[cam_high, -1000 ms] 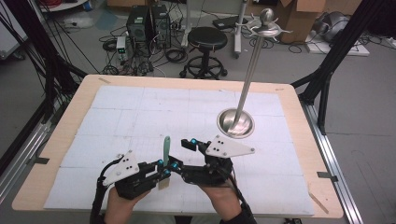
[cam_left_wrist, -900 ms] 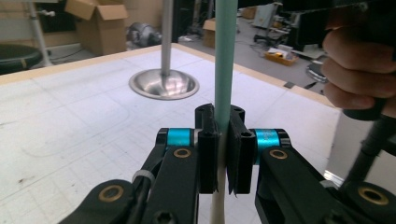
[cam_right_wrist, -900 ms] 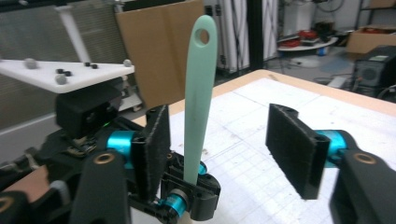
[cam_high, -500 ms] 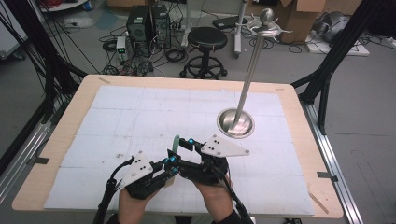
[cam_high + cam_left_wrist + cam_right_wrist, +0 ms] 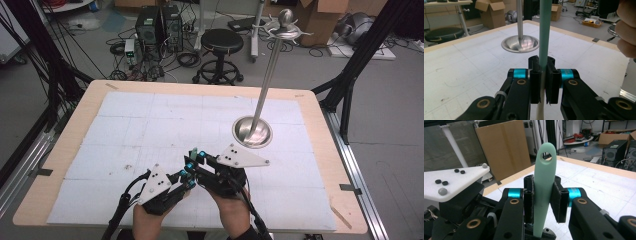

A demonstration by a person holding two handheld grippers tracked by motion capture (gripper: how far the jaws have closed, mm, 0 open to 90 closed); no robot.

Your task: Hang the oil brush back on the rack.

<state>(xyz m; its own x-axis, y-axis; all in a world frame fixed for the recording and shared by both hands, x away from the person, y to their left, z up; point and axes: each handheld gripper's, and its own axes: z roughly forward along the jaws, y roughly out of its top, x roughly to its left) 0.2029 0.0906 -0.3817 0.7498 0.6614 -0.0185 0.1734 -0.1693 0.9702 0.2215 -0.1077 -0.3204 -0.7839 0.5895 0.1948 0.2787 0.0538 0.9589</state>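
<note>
**Both grippers meet on a green-handled tool near the table's front edge**

The table [image 5: 320,150] is a wooden board covered with white gridded sheets. On it, toward 1 o'clock from the table's centre, stands a metal stand [image 5: 260,100]: a round dished base with a tall thin pole that ends in a ball-topped fitting.

At 6 o'clock, close to the front edge, the person's two hands bring the grippers tip to tip. The right gripper [image 5: 197,159] sits just right of centre, carrying a grey three-cornered plate [image 5: 241,157]. The left gripper [image 5: 184,179] lies beside it at roughly 7 o'clock from it, with a similar plate [image 5: 156,182].

In the left gripper view, the jaws stand narrow and clamp a pale green handle [image 5: 544,37] that rises vertically between them; below the pads it turns whitish. The stand's base [image 5: 520,44] appears beyond at 12 o'clock.

In the right gripper view, the jaws bracket the same handle [image 5: 543,187], whose rounded end has a hanging hole. The left pad touches it; a contact on the right pad cannot be confirmed.
</note>
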